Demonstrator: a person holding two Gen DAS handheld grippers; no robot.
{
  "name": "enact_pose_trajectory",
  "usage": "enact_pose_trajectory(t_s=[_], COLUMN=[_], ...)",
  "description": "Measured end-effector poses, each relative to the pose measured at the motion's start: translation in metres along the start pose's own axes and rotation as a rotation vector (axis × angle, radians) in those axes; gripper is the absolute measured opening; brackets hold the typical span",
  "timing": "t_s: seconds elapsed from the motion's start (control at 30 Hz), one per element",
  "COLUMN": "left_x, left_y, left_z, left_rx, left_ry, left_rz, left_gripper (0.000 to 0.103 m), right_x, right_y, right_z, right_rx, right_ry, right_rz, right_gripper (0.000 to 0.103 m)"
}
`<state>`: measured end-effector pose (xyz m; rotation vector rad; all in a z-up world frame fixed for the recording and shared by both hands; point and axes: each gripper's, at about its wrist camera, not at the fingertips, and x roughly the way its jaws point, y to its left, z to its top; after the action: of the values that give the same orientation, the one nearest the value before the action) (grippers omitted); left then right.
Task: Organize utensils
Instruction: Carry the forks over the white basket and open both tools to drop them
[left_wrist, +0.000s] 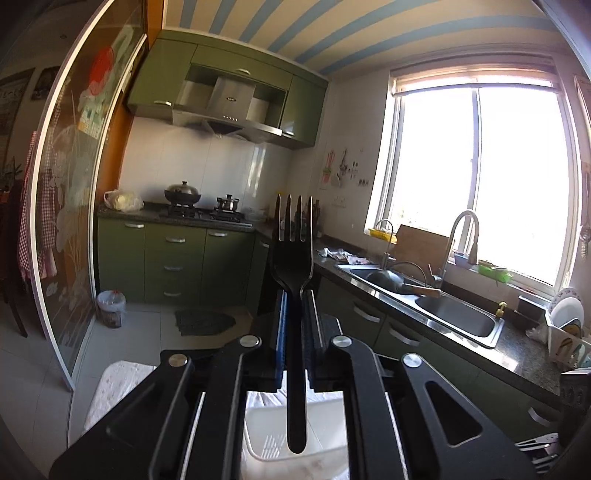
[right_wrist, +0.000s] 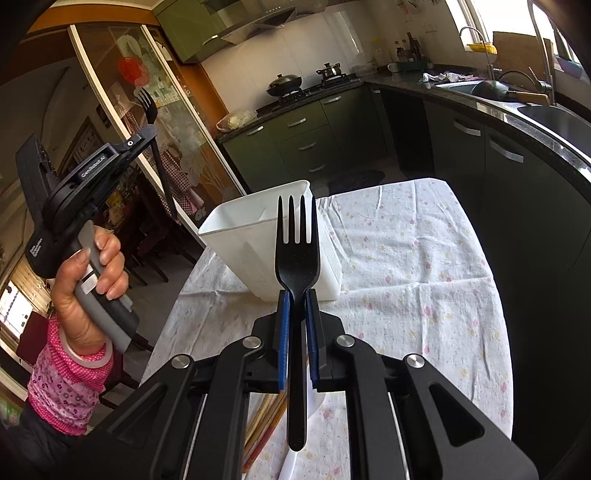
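The left gripper (left_wrist: 294, 295) pinches a black plastic fork (left_wrist: 293, 254) by its neck, tines up, above the white plastic utensil bin (left_wrist: 266, 435). The right gripper (right_wrist: 296, 299) clamps a second black plastic fork (right_wrist: 296, 254) the same way, just in front of that bin. The bin stands on a table under a white floral cloth (right_wrist: 406, 258), in a kitchen with green cabinets (right_wrist: 306, 136), a steel sink (left_wrist: 458, 317) and a window (left_wrist: 480, 177). Two forks, one bin; wooden chopsticks (right_wrist: 264, 428) lie near the right gripper, their number unclear.
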<state>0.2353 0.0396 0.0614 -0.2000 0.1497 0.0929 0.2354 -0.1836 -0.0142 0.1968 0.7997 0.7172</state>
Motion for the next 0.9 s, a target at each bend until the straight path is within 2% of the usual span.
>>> enact_pose_trajectory(t_s=[0.07,0.2,0.33,0.37,0.5,0.63,0.73,0.8,0.9], left_x=[0.016,0.041,0.047,0.048,0.046,0.031,0.016,0.006,-0.004], left_y=[-0.003,-0.009,-0.003,0.0,0.009,0.017,0.024,0.028,0.03], left_z=[-0.004,-0.025,-0.046,-0.05,-0.054,-0.052,-0.05,-0.049,-0.053], left_rx=[0.006,0.037,0.064,0.065,0.051,0.038,0.023,0.017,0.013], left_ry=[-0.011,0.062,0.113,0.127,0.159,0.169,0.181,0.194,0.249], left_rz=[0.01,0.028,0.057,0.056,0.054,0.048,0.045,0.052,0.053], left_gripper=[0.009,0.009,0.009,0.01,0.036,0.037,0.039,0.043,0.045], right_x=[0.001,0.001,0.003,0.005,0.01,0.023,0.04,0.058,0.09], right_y=[0.002,0.007,0.02,0.024,0.045,0.062,0.072,0.075,0.067], right_z=[0.005,0.02,0.041,0.047,0.075,0.104,0.123,0.13,0.131], right_rx=[-0.011,-0.023,-0.049,-0.055,-0.093,-0.107,-0.125,-0.14,-0.124], right_ry=[-0.021,-0.063,-0.126,-0.144,-0.258,-0.376,-0.443,-0.437,-0.369], right_rz=[-0.007,-0.002,-0.004,-0.001,-0.023,-0.031,-0.073,-0.105,-0.112], right_gripper=[0.009,0.009,0.009,0.01,0.01,0.01,0.01,0.01,0.01])
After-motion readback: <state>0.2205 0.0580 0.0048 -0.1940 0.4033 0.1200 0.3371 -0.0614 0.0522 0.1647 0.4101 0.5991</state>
